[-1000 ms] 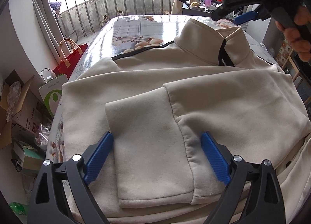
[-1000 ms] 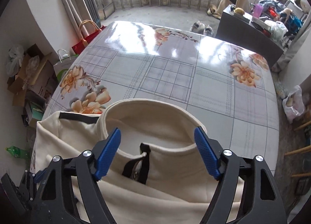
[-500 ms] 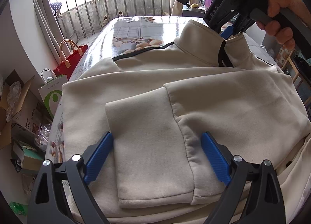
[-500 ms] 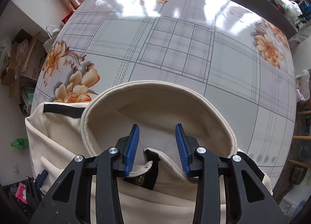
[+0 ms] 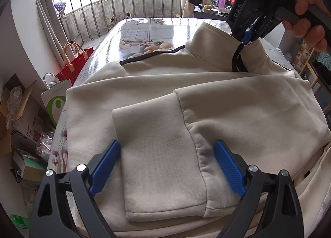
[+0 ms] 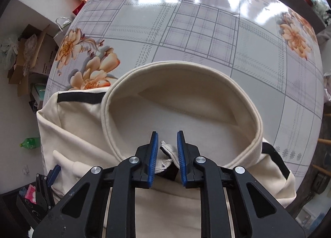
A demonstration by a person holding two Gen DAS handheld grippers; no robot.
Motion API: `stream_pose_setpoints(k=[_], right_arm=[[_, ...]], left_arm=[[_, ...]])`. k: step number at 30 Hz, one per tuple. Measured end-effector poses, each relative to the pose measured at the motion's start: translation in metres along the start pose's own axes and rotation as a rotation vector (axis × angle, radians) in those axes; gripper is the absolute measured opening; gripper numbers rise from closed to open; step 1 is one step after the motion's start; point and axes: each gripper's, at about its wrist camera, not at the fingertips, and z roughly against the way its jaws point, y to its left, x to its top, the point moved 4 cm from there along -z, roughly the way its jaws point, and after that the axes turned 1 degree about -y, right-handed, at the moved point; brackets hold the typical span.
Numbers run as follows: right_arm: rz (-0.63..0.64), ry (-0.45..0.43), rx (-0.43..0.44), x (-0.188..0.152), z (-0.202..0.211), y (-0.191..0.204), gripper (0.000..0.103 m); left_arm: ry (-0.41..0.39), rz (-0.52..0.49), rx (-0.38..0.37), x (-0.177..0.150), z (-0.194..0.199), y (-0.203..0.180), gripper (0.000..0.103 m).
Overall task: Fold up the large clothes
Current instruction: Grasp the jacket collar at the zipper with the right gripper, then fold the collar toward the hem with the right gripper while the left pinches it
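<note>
Both sleeves looked folded in; right gripper (image 6: 167, 151) jaws were closing on collar (image 6: 165, 151), left gripper (image 5: 165, 167) gaped, lift-and-fold due next.

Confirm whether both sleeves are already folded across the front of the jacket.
Yes: in the left wrist view both sleeves lie crossed over the cream jacket, cuffs side by side.
</note>
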Motion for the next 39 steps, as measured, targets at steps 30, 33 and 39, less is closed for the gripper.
stream_pose_setpoints(k=[30,33,39], right_arm=[[-0.011,-0.656,0.013,-0.101,0.082,-0.03,0.049],[-0.023,-0.63,-0.017,-0.073,0.09,-0.055,0.062],[-0.125,-0.41,0.122,-0.008,0.042,-0.098,0.062]], left_arm=[[-0.125,-0.044,-0.215,0.15,0.045,-0.001,0.09],[-0.069,-0.03,-0.273,0.175,0.004,-0.024,0.089],[0.036,-0.067,-0.23,0.192,-0.075,-0.057,0.068]])
